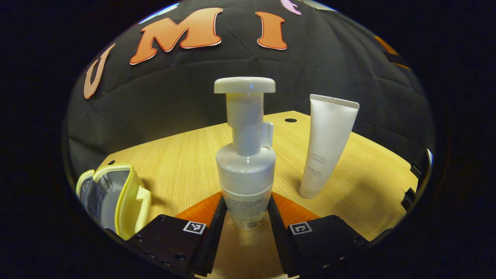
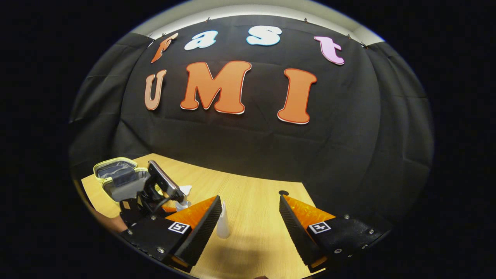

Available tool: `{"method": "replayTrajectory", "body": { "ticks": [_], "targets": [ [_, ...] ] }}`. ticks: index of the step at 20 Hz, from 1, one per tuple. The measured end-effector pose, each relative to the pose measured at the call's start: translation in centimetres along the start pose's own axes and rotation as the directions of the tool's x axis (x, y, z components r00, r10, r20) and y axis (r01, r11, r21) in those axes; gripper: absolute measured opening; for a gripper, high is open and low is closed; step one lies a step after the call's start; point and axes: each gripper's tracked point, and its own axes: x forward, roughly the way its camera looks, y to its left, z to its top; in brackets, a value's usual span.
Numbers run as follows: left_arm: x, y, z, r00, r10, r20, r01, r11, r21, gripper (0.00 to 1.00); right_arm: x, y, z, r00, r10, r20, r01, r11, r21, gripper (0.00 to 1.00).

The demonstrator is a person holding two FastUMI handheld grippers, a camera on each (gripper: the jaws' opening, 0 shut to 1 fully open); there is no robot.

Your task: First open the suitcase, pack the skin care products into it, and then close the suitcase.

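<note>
- Jaws of the left gripper (image 1: 245,217) are closed narrowly on the base of a white plastic pump bottle (image 1: 245,155), held upright on the light wooden desk (image 1: 186,162).
- A white squeeze tube (image 1: 327,147) is seen standing on its cap just beside the bottle.
- A yellow-edged, grey-lined small suitcase (image 1: 112,197) lies open near the desk's left edge.
- The right gripper (image 2: 251,221) is held wide open, with nothing between its fingers.

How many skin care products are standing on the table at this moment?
2. The pump bottle stands between the left gripper fingers. The white tube stands upright to its right. Others may be hidden.
</note>
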Motion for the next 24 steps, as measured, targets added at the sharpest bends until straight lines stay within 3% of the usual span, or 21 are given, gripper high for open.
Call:
{"method": "replayTrajectory", "body": {
  "ticks": [8,15,17,21,24],
  "targets": [
    [-7.0,4.9,5.5,0.993,0.097,0.062,-0.096,0.995,-0.026,0.63,1.9,2.5,-6.9,0.989,0.092,-0.115,-0.089,0.996,0.033,0.96],
    [-14.6,10.3,10.2,0.964,0.228,0.134,-0.225,0.974,-0.041,0.63,3.6,4.4,-11.6,0.968,0.167,-0.188,-0.161,0.986,0.044,0.96],
    [-16.7,11.6,10.4,0.952,0.267,0.147,-0.266,0.964,-0.029,0.63,5.1,5.3,-13.1,0.957,0.188,-0.223,-0.183,0.982,0.043,0.96],
    [-19.7,14.6,7.5,0.937,0.342,0.069,-0.340,0.939,-0.047,0.63,7.3,6.4,-14.8,0.942,0.206,-0.266,-0.198,0.979,0.058,0.94],
    [-22.4,16.9,6.3,0.910,0.412,0.031,-0.411,0.910,-0.052,0.63,8.8,7.2,-15.4,0.935,0.219,-0.278,-0.205,0.976,0.079,0.91]
  ]
}}
